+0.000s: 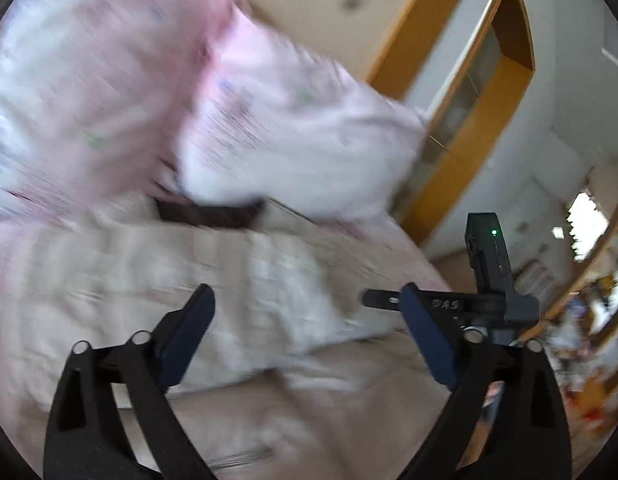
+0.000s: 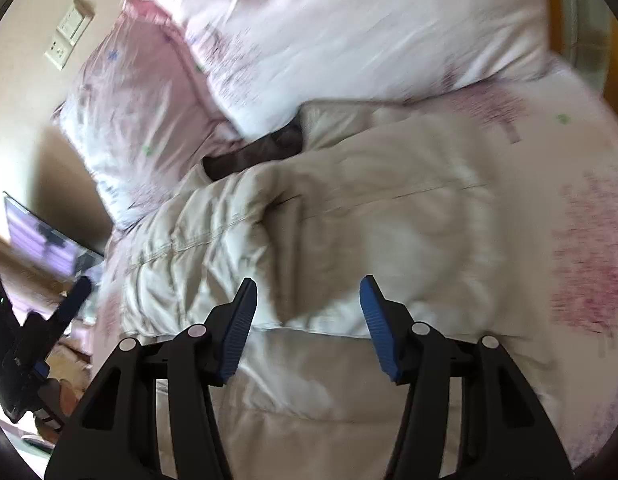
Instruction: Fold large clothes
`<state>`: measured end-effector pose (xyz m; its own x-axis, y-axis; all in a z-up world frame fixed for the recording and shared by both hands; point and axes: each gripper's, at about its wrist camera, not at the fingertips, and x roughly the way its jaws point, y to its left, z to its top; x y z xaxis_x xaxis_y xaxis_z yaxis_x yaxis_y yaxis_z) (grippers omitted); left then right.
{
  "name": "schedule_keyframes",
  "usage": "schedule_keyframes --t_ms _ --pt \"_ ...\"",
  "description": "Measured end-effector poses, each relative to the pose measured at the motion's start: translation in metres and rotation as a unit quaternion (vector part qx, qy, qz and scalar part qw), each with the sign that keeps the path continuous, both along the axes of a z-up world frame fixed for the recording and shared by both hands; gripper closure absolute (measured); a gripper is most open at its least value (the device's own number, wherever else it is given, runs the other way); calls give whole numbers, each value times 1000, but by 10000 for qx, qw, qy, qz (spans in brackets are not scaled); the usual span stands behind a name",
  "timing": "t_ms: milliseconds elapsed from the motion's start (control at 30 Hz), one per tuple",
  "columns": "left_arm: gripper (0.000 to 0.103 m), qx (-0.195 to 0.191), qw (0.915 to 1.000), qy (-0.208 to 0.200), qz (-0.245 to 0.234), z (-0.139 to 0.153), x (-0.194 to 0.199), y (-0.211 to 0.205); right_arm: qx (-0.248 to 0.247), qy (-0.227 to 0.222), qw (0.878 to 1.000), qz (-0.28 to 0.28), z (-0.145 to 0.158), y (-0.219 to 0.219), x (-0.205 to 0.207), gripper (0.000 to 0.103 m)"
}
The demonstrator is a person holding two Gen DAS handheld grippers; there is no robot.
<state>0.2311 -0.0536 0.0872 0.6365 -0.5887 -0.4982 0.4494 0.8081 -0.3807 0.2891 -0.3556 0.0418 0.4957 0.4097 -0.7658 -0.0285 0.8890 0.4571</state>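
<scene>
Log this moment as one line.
left gripper: open, empty | right gripper: open, empty | beige jacket: on bed, ungrasped

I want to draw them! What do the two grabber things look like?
The left gripper and the right gripper both have black frames with silver round rivets and blue ribbed fingers. In the left wrist view, the other gripper's black body shows a green light.

Left gripper (image 1: 307, 300): matte black linkage arms, dark navy pads (image 1: 189, 332), round silver pivot pins. Right gripper (image 2: 309, 292): same black frame, brighter blue ribbed pads (image 2: 239, 328), silver pins, slotted cutouts in outer arms.
</scene>
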Motion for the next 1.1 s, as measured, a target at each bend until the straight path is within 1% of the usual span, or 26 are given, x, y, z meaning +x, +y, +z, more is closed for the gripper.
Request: schedule_keyframes --t_ms 33,67,100,200,267,300,333,367,400,467,533,600,633,700,733,833,867,933,967,1000,1033,1100 --pt "7 117 9997 -69 206 0 -3 14 37 82 9999 52 -5 6 6 48" --pt "7 271 9986 -84 441 -2 -8 31 73 151 9998 84 -9 10 10 51" --pt "7 390 9975 -39 592 -4 -6 39 128 211 9996 106 -12 13 14 54" --pt "7 727 9920 265 997 -16 -5 78 488 474 9976 153 -27 20 27 57" --pt "7 881 9868 517 1260 -30 -4 102 602 593 9963 142 -35 24 36 57" --pt "7 932 9843 610 1368 -35 -5 113 659 610 9958 158 -37 26 37 61" --pt "7 975 9820 689 1462 -37 -3 122 722 612 9954 178 -39 29 39 69" --pt "7 1034 9792 779 1562 -43 -2 131 799 551 9950 230 -39 33 41 86" --pt "7 1081 9771 837 1631 -46 -2 135 796 456 9955 241 -38 35 42 90" --pt "7 1167 9734 942 1734 -52 0 143 599 -19 9979 228 -24 39 36 92" --pt "7 1199 9720 964 1778 -56 -7 150 468 -463 9977 163 -7 38 27 93" --pt "5 1268 9692 1033 1840 -58 -7 152 398 -514 9979 14 -3 34 27 93" --pt "2 1303 9677 1082 1868 -61 -5 153 327 -479 9983 -67 -4 32 27 93" --pt "2 1358 9653 1144 1916 -64 -7 157 147 -241 9995 -174 -16 28 30 93" --pt "2 1369 9649 1155 1923 -65 -7 157 83 -30 9997 -242 -28 27 32 93" --pt "2 1457 9632 1142 1950 -67 -9 157 13 276 9989 -377 -48 26 39 91" --pt "2 1486 9632 1117 1943 -66 -10 157 -53 340 9987 -377 -50 27 41 85" --pt "2 1508 9647 989 1917 -64 -14 155 -237 416 9983 -318 -47 27 43 78" --pt "2 1525 9669 807 1877 -62 -19 154 -351 395 9980 -335 -43 26 42 70" --pt "2 1557 9678 673 1859 -60 -23 152 -484 287 9977 -382 -36 27 39 66" --pt "2 1585 9683 586 1838 -58 -27 151 -662 29 9966 -482 -25 25 31 66" --pt "2 1650 9694 608 1713 -57 -30 148 -874 -376 9940 -536 -11 26 18 67"
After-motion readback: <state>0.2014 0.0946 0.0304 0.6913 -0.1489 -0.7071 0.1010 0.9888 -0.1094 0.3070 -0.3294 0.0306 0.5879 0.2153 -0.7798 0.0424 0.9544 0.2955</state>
